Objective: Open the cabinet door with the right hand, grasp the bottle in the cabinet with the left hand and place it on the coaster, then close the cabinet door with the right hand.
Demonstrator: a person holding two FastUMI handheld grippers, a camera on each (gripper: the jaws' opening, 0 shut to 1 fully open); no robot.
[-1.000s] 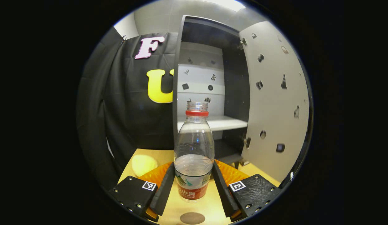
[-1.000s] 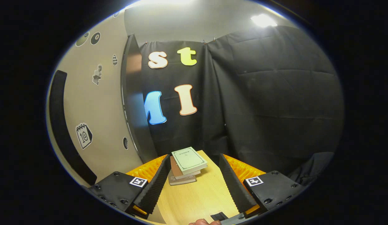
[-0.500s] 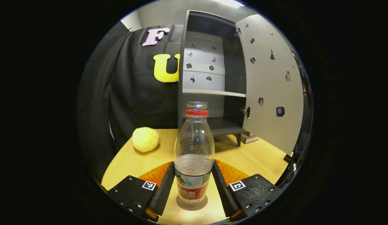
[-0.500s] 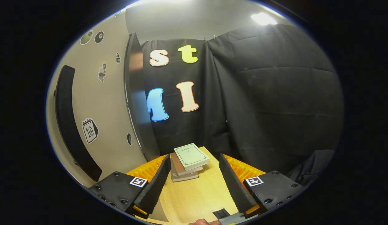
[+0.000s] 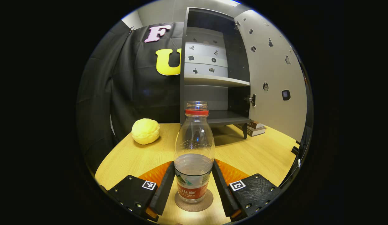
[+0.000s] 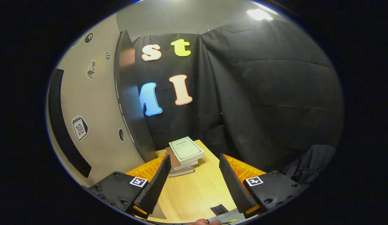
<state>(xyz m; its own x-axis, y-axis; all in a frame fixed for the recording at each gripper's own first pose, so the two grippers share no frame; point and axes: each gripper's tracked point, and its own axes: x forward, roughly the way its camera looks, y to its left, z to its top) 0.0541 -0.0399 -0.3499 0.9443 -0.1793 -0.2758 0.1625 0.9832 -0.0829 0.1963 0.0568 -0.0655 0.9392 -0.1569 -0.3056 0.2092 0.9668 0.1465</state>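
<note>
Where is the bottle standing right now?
In the left gripper view, the bottle stands upright on the coaster, between the left tool's fingers, in front of the open cabinet.

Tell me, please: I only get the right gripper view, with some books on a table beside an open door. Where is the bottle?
Observer: The bottle stands upright on a round coaster, in the left gripper view.
Operator: Is something holding it?
Observer: Yes, the left gripper has both fingers pressed against its lower body.
Operator: Anything else nearby?
Observer: A yellow lumpy ball lies on the table, left of the cabinet.
</note>
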